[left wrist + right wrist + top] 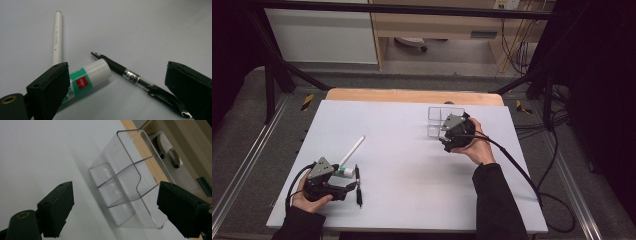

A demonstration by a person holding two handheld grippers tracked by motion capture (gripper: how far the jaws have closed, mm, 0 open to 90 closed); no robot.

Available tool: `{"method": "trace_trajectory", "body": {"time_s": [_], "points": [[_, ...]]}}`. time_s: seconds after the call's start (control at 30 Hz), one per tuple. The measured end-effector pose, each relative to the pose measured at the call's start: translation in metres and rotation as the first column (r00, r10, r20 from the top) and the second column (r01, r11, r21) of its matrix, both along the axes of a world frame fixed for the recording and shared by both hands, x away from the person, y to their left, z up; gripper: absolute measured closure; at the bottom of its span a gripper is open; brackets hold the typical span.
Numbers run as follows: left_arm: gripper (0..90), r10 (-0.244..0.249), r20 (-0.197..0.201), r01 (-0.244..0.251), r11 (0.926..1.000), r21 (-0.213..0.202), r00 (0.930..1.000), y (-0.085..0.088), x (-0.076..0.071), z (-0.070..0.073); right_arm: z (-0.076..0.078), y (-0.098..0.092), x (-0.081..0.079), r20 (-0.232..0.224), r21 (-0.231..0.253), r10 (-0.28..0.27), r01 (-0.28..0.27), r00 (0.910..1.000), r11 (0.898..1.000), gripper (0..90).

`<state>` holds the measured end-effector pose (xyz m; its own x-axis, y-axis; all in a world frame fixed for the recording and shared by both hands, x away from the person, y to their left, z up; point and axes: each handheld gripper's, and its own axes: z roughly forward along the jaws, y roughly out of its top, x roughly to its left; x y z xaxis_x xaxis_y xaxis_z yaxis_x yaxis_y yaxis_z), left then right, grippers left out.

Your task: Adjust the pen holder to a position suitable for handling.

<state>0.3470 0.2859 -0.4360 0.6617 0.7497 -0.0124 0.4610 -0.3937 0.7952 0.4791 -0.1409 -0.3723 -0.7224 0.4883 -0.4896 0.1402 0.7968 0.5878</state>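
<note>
The clear box (125, 185) is see-through plastic, open-topped, split by a thin inner wall into two compartments, and it stands empty near the far right of the white table (412, 150), just ahead of the right tongs (451, 131), whose jaws gape on either side of it without touching. Near the front left lie a white pen (57, 37), a green-and-white glue stick (87, 77) and a black pen (130, 75), close together. The left tongs (354, 185) hang wide open over them, holding nothing.
</note>
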Motion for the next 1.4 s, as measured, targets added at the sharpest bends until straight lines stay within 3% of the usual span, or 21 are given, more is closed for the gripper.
{"method": "trace_trajectory", "body": {"time_s": [0.13,0.23,0.57,0.87,1.4], "points": [[5.7,-0.001,0.0,0.001,1.0,0.002,1.0,0.0,0.0,0.0,-0.002,0.003,0.008,0.005,-0.04,0.011,-0.011,0.9999,0.999,23.1],[5.7,-0.002,0.001,0.002,1.0,-0.002,1.0,0.0,0.0,0.0,-0.003,0.003,0.012,0.006,-0.043,0.021,-0.021,0.9998,0.999,24.4],[5.9,-0.001,0.001,0.001,1.0,-0.003,1.0,0.001,0.0,0.0,-0.011,0.005,0.03,0.001,-0.063,0.066,-0.066,0.9978,0.996,42.5],[6.1,0.0,0.0,0.0,1.0,-0.001,1.0,0.001,0.001,-0.001,-0.017,0.009,0.04,-0.004,-0.126,0.109,-0.108,0.9941,0.986,55.4],[6.1,0.002,0.002,-0.002,1.0,-0.004,1.0,0.001,0.0,0.0,-0.012,0.006,0.035,-0.01,-0.18,0.166,-0.165,0.9861,0.97,73.7]]}}
